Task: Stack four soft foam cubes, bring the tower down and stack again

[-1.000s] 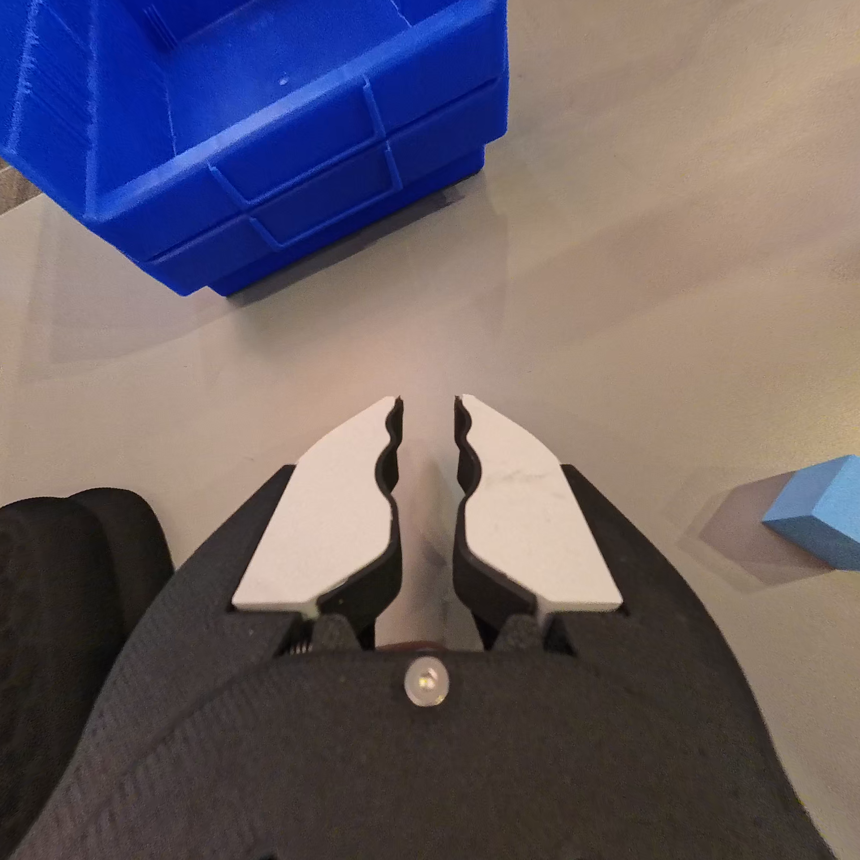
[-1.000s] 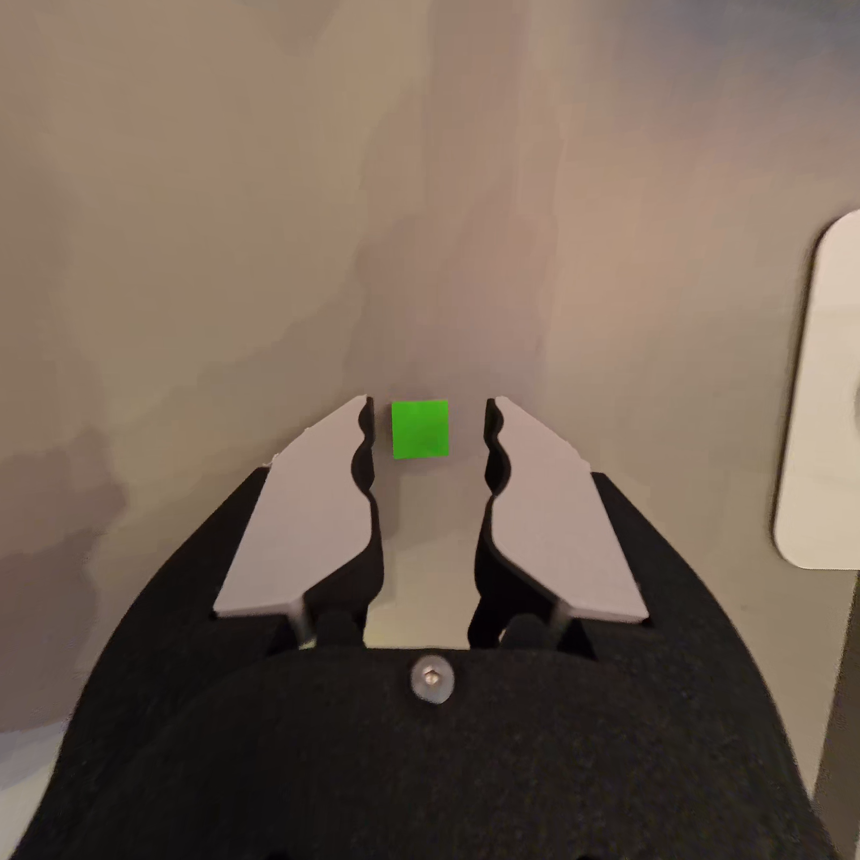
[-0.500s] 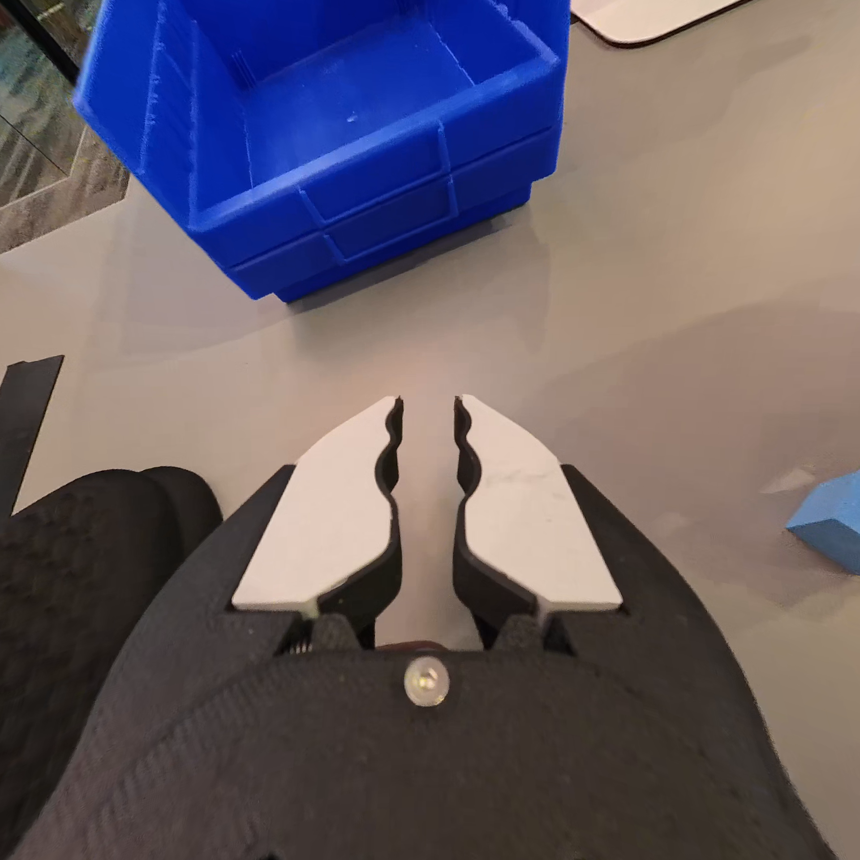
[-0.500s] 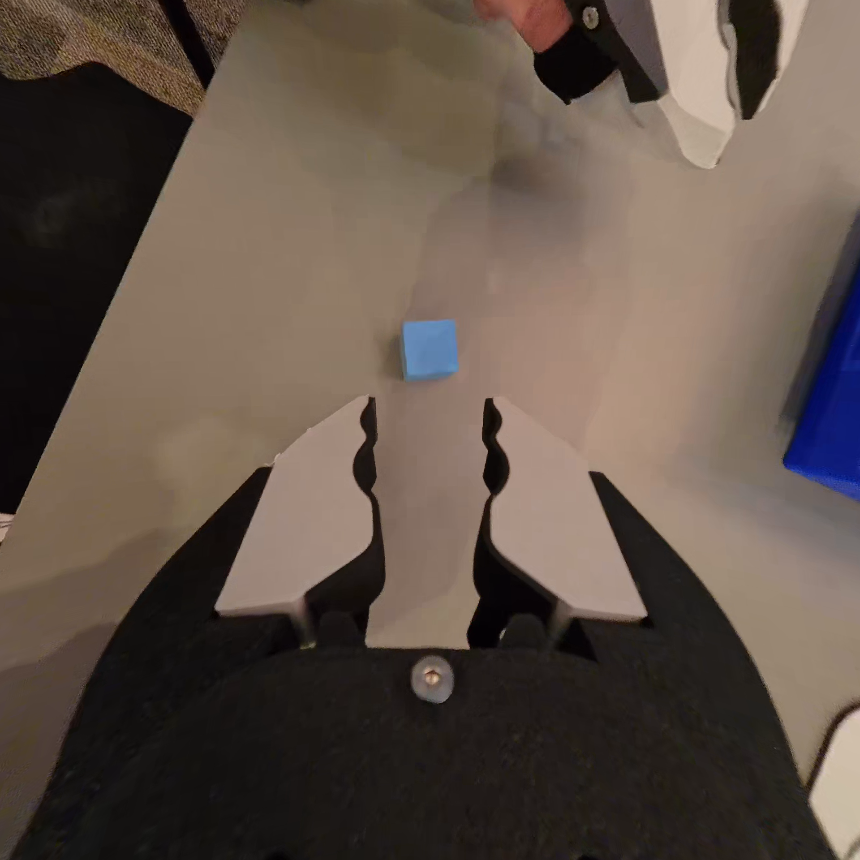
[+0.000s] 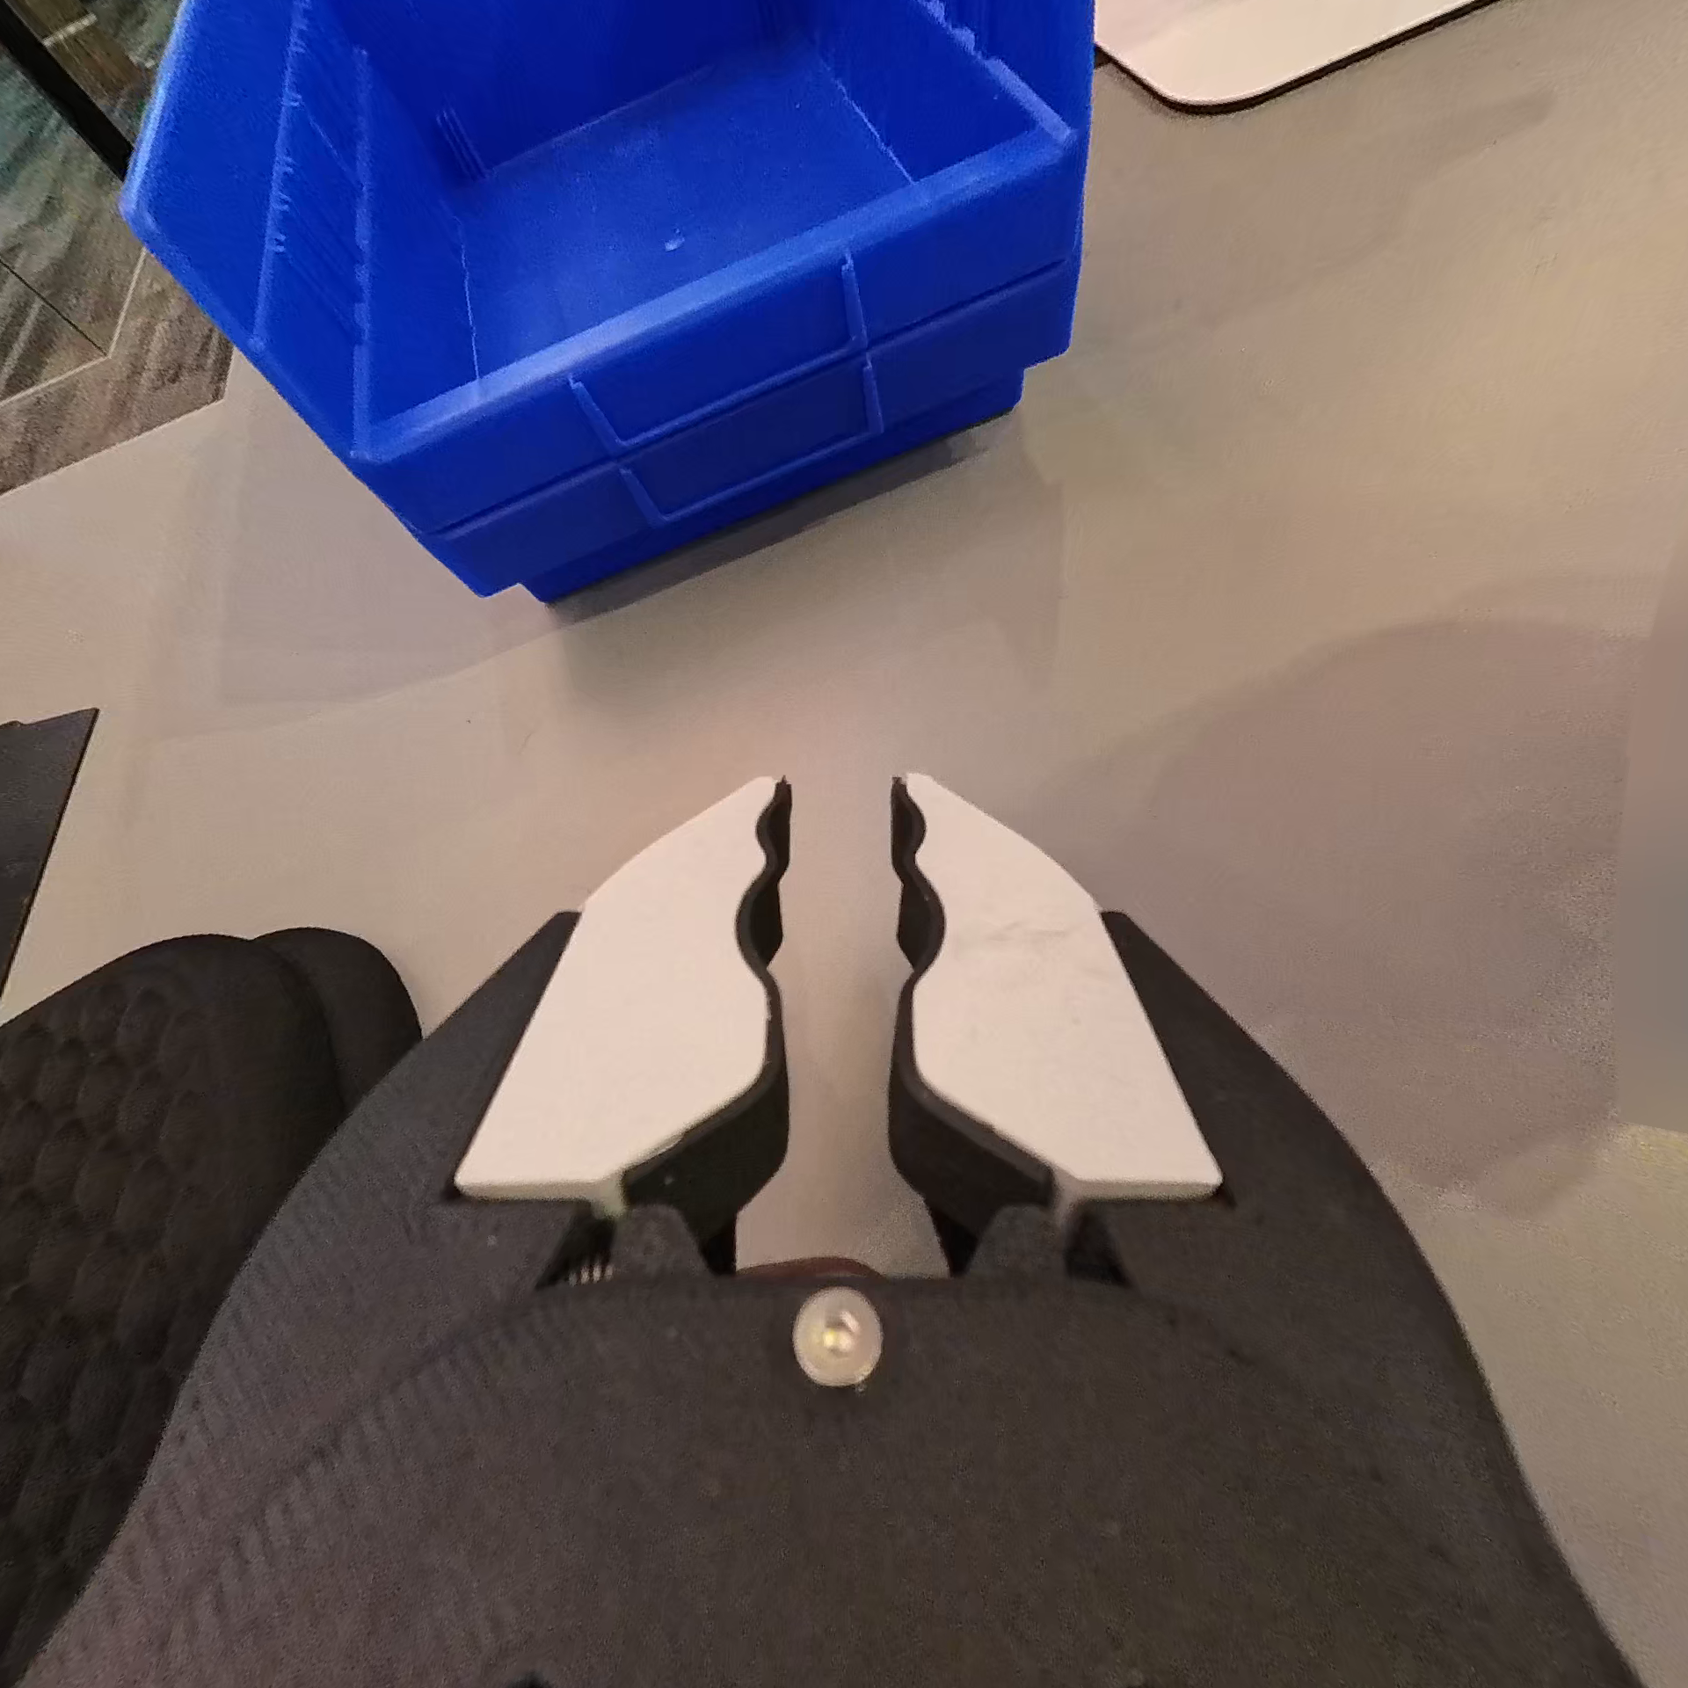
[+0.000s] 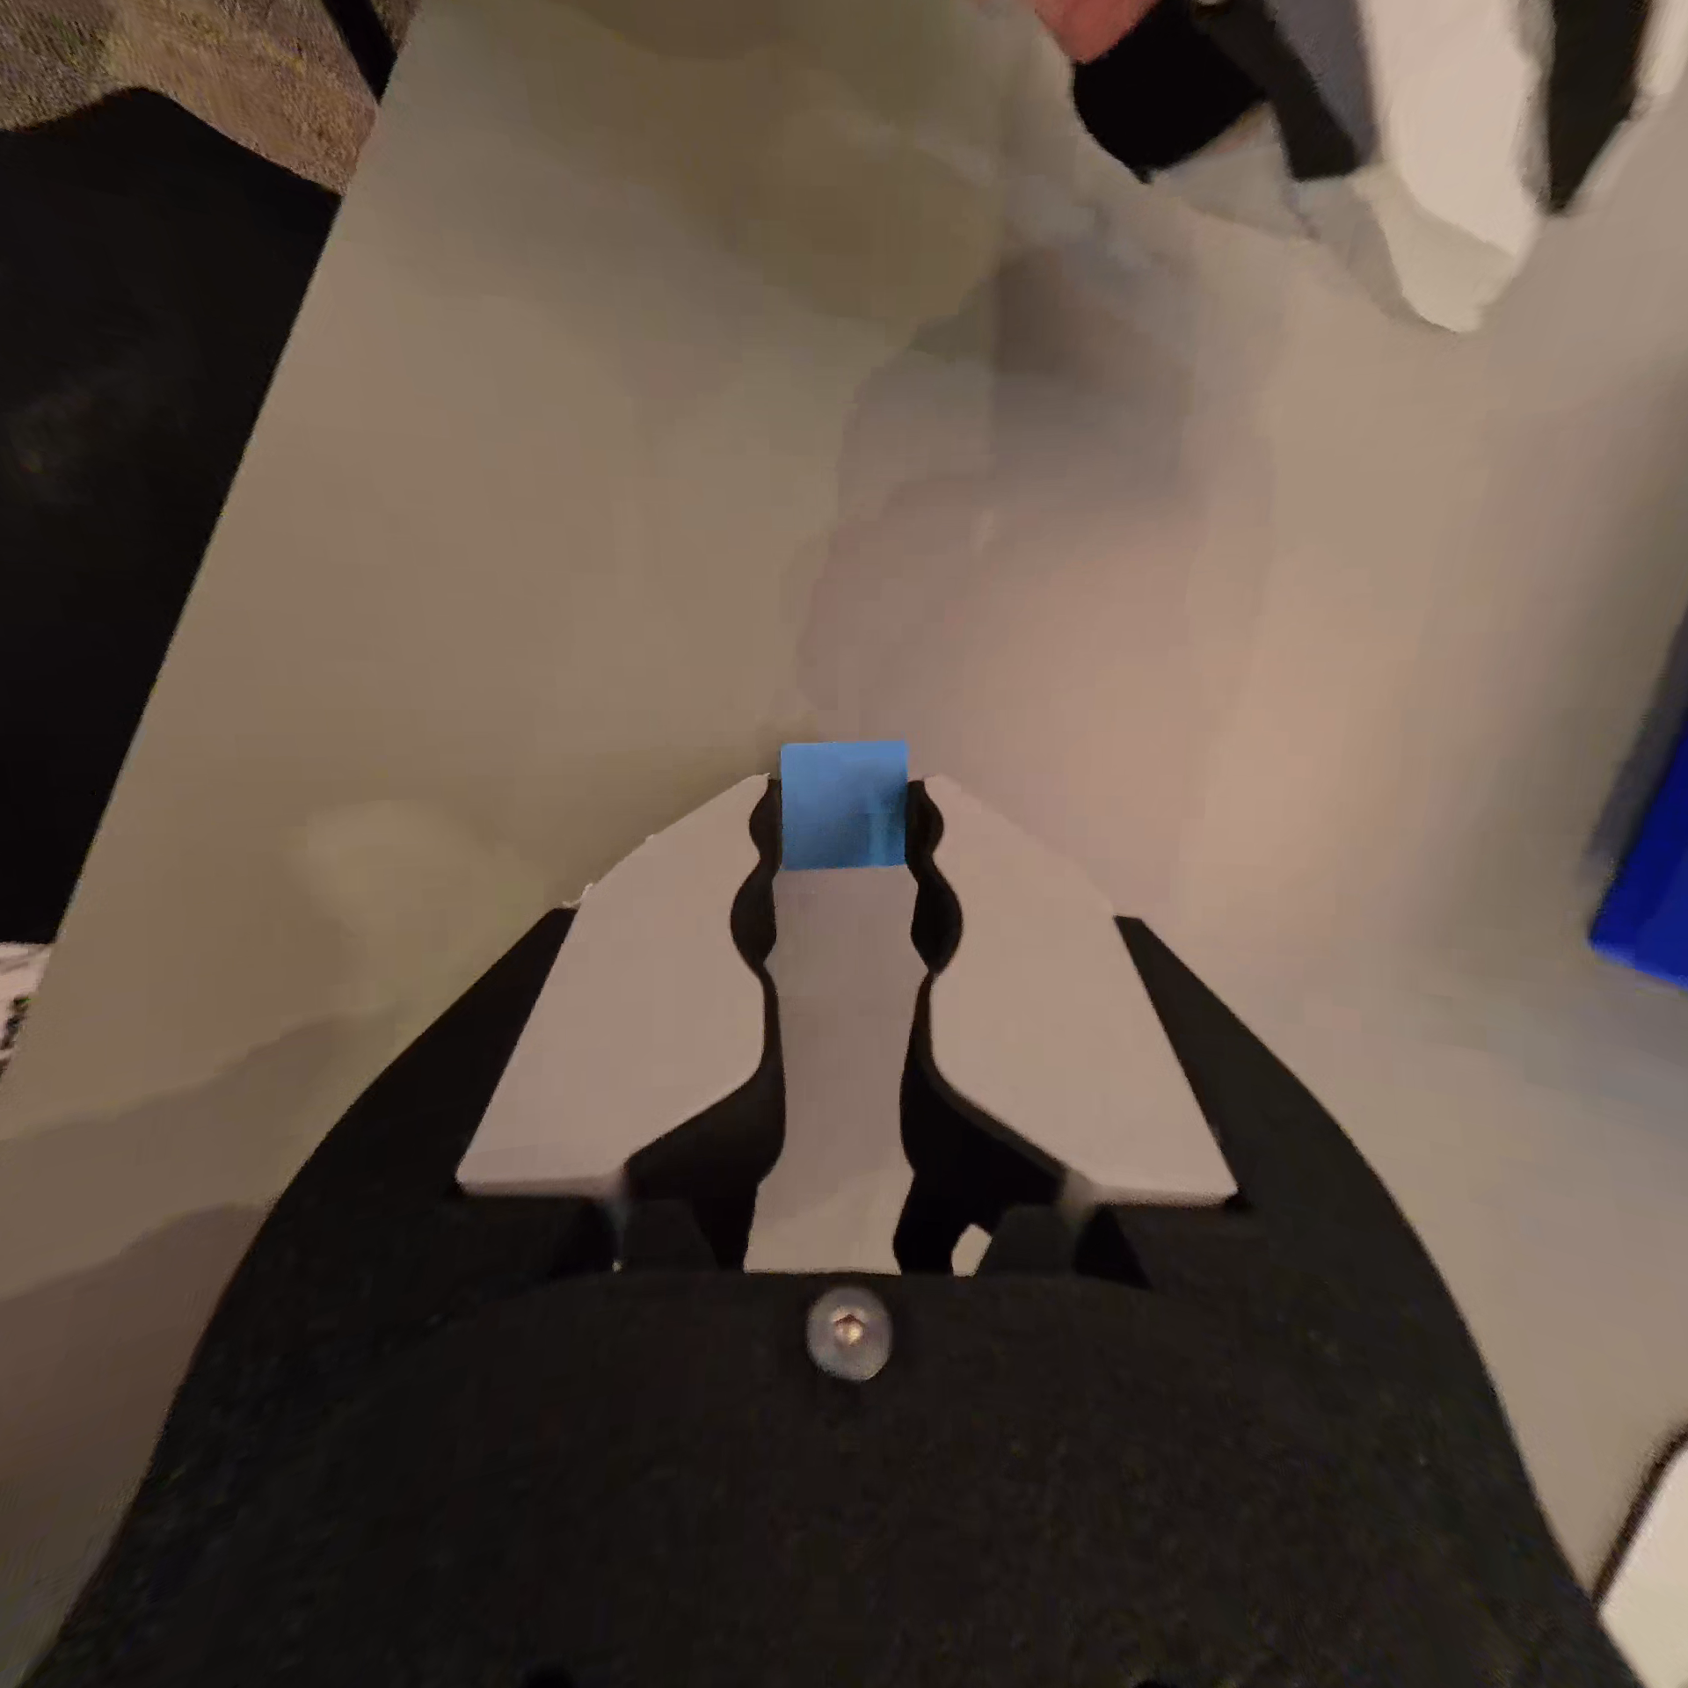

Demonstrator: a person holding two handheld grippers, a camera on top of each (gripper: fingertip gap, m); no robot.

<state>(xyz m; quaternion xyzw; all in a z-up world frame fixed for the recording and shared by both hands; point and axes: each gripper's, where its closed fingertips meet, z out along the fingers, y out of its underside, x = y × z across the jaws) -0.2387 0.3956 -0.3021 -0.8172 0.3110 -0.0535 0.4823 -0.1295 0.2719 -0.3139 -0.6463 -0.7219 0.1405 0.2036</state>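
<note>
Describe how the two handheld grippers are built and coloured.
Both match: the left gripper and right gripper have a rough black textured body, two flat pale grey fingers with wavy black inner pads, and a silver screw centred behind them. No cables show.

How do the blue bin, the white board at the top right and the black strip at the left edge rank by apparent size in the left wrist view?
1. blue bin, clearly largest.
2. white board, cut off by the frame.
3. black strip, also cut off.
The last two are partly out of frame, so their order is unsure.

Grey table point(image 5: 1279, 639) – blue bin point(image 5: 731, 438), white board point(image 5: 1279, 55)
</note>
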